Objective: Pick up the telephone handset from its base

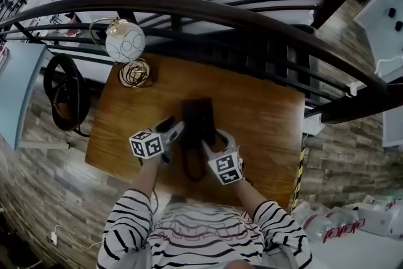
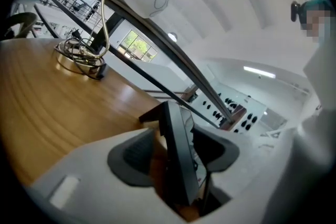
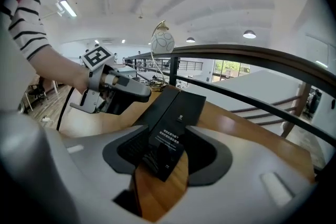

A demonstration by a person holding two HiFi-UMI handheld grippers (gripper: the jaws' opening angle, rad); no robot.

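Observation:
The black telephone (image 1: 198,118) lies in the middle of the wooden table (image 1: 264,116), with a dark cord looping off its near end. My left gripper (image 1: 175,129) is at its near left side and my right gripper (image 1: 211,139) at its near right side. In the left gripper view the telephone (image 2: 178,149) shows edge-on between the open jaws of my left gripper (image 2: 176,157), with wood showing beside the left pad. In the right gripper view its near corner (image 3: 164,150) sits between the open jaws of my right gripper (image 3: 168,157), and the left gripper (image 3: 113,89) shows beyond.
A lamp with a white globe shade (image 1: 124,41) and a coiled brass base (image 1: 135,74) stands at the table's far left corner. A dark curved railing (image 1: 239,16) runs behind the table. A black chair (image 1: 66,94) sits left of it.

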